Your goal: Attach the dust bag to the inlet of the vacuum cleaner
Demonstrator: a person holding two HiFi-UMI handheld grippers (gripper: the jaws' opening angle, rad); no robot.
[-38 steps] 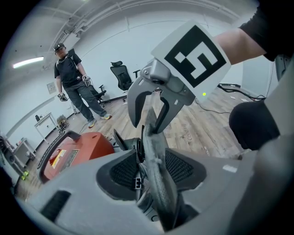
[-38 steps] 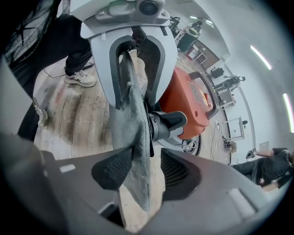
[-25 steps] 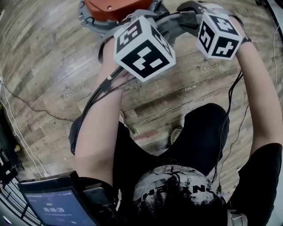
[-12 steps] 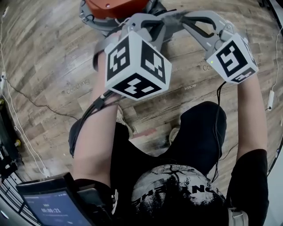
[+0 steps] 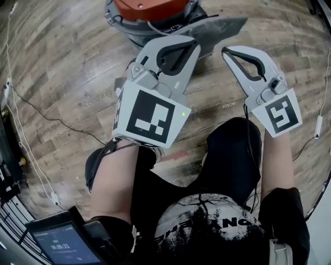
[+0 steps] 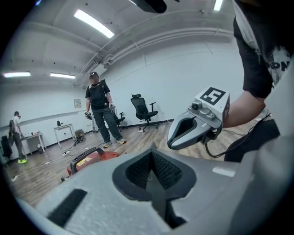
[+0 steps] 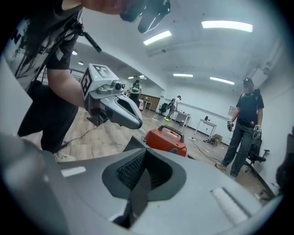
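Jaws on both tools are pressed together with nothing between them, having just been closing. We hold the left gripper (image 5: 192, 44) and the right gripper (image 5: 228, 50) empty above the floor, tips pointing toward the vacuum cleaner (image 5: 150, 8) but apart from it. Each marker cube (image 5: 150, 115) sits at the end nearest us. The vacuum is an orange drum on a grey base; what is inside it we cannot see. The grey dust bag (image 5: 223, 27) lies flat on the floor (image 5: 57, 57) just beside that base, its inner edge running up against it. We cannot tell whether it is seated on the inlet. The floor is pale wood-look planking, printed faintly with "Coaching" and "KNOW", and thin cables (image 5: 49, 116) trail across it at our left. At our lower left a screen (image 5: 64, 246) shows a timer whose digits are too small for us to read surely. A yellow label (image 6: 85, 159) on the vacuum is likewise unreadable. Further out, the gripper views show a large white-walled room with ceiling lights (image 6: 94, 24), a standing person (image 6: 100, 112), a black office chair (image 6: 144, 110) and a white table (image 6: 62, 133).
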